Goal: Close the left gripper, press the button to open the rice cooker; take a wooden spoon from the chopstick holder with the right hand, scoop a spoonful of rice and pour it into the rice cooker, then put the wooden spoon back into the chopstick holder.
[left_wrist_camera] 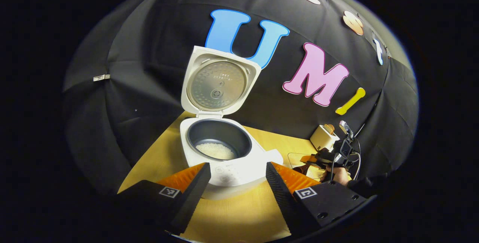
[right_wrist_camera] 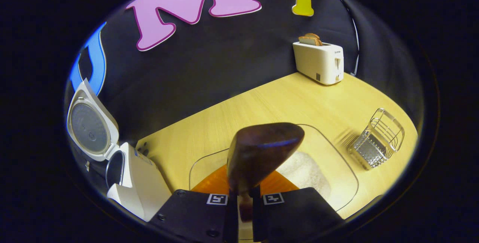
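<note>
The white rice cooker [left_wrist_camera: 239, 160] stands with its lid [left_wrist_camera: 219, 82] raised, and some rice [left_wrist_camera: 216, 150] lies in the dark inner pot. My left gripper [left_wrist_camera: 236, 168] is open just in front of the cooker's control panel, holding nothing. My right gripper [right_wrist_camera: 245, 194] is shut on the handle of the wooden spoon [right_wrist_camera: 262, 153]. The spoon's dark bowl hangs over a clear glass dish [right_wrist_camera: 336, 153] holding a pile of rice [right_wrist_camera: 303, 172]; I see no rice on the spoon face shown. The wire chopstick holder [right_wrist_camera: 378, 138] stands to the right of the dish.
A white toaster [right_wrist_camera: 318, 61] with bread in its slot stands at the back of the wooden table [right_wrist_camera: 262, 104]. The cooker [right_wrist_camera: 131, 183] is to the left of the dish. A hand [left_wrist_camera: 338, 175] holds the right gripper [left_wrist_camera: 329, 157] right of the cooker.
</note>
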